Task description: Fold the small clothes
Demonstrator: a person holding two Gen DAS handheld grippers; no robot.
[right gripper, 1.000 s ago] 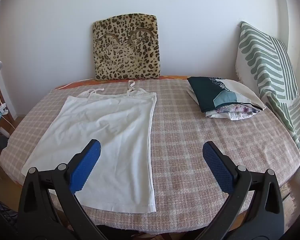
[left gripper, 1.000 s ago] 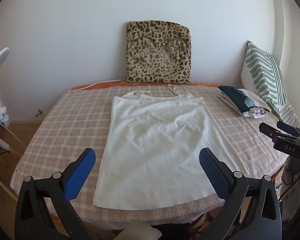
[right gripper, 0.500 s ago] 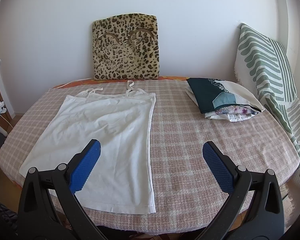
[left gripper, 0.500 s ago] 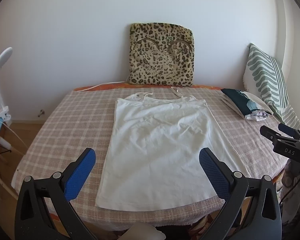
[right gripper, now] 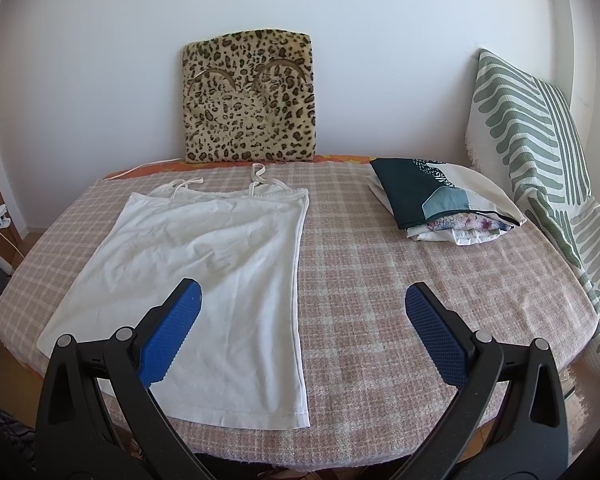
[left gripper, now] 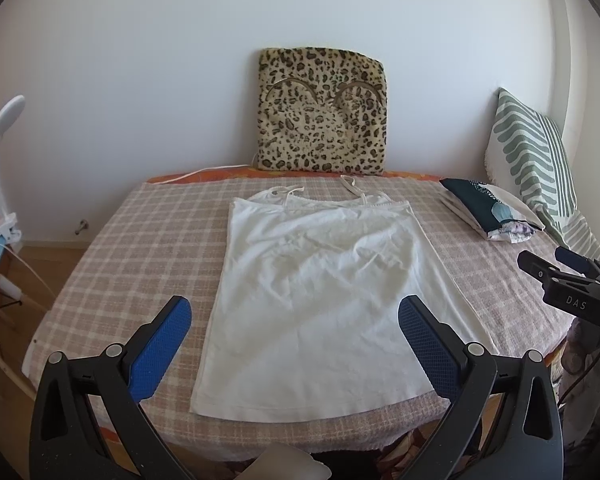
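**On the checked bed cover: camisole laid flat, both grippers released**

On the near half of the bed cover (left gripper: pixel 148 240), toward its left side, a white camisole (left gripper: pixel 320 300) lies spread flat, face up, lightly creased. Its thin straps (right gripper: pixel 256 178) point toward the far edge and its hem runs along the near edge. The left gripper (left gripper: pixel 296 320) hangs above the hem with its blue pads (left gripper: pixel 160 344) spread wide, gripping nothing; the garment shows between them. The right gripper (right gripper: pixel 302 306) is likewise spread and empty; its left pad overlaps the camisole's lower right part in view, its right pad stands over bare cover. In the left wrist view the right gripper appears at the right edge of the bed. At the far right corner rests a stack of folded clothes (right gripper: pixel 440 204), dark teal on top. A green-striped pillow (right gripper: pixel 532 136) leans along the right edge, and a leopard-print cushion (right gripper: pixel 250 98) stands against the wall at the far edge. A white clip lamp (left gripper: pixel 6 120) stands off the left side.
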